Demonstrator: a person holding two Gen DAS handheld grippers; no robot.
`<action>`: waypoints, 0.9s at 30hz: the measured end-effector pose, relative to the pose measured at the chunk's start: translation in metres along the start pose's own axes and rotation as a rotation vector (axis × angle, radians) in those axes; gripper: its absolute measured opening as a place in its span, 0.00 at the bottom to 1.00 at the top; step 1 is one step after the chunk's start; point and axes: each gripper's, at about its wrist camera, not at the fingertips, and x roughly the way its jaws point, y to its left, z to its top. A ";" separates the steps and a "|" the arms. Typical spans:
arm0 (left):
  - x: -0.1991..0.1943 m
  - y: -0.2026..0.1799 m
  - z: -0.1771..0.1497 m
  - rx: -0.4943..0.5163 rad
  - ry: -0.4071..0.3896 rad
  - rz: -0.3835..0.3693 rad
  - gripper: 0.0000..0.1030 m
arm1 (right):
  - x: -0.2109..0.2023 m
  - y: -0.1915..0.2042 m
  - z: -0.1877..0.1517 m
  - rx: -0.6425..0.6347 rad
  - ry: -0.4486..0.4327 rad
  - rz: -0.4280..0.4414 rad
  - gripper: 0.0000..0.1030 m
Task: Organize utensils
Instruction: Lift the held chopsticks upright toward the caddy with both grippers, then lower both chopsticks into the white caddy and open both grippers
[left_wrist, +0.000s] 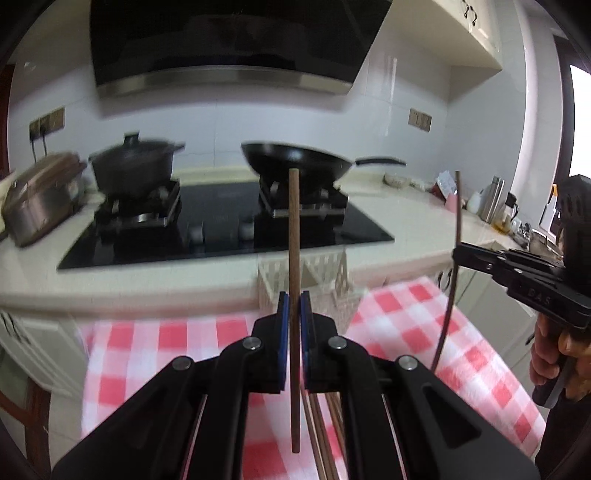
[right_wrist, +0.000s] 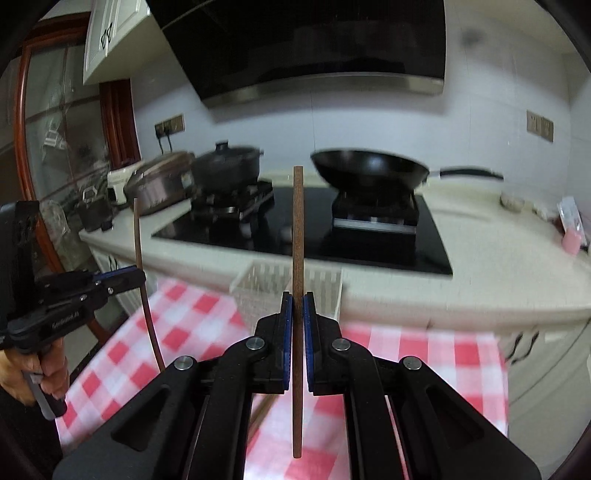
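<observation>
Red-checked cloth (left_wrist: 406, 325) below, white basket (left_wrist: 332, 291) ahead, stove w/ wok (left_wrist: 299, 160) behind. Left tool (left_wrist: 294, 306) clamps upright chopstick (left_wrist: 294, 221); right tool (right_wrist: 297, 306) clamps another chopstick (right_wrist: 297, 229).

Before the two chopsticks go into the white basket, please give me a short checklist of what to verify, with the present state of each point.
1. Left gripper shut on its chopstick: ok, held upright between the blue pads.
2. Right gripper shut on its chopstick: ok, also upright.
3. Both sticks lifted clear of the checkered cloth: ok, lower ends hang free.
4. White basket within view ahead, at the cloth's far edge: ok.
5. Which basket compartment is free: cannot tell, picture is blurred.
6. More chopsticks left on the cloth: ok, some show below the left gripper.
</observation>
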 end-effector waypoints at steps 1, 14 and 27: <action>0.002 -0.001 0.012 0.005 -0.011 -0.001 0.06 | 0.003 -0.001 0.010 -0.001 -0.010 -0.004 0.06; 0.045 -0.005 0.128 0.049 -0.081 0.019 0.06 | 0.068 -0.023 0.112 0.041 -0.092 -0.037 0.06; 0.113 0.014 0.140 -0.003 -0.070 0.001 0.06 | 0.150 -0.027 0.096 0.085 -0.030 -0.050 0.06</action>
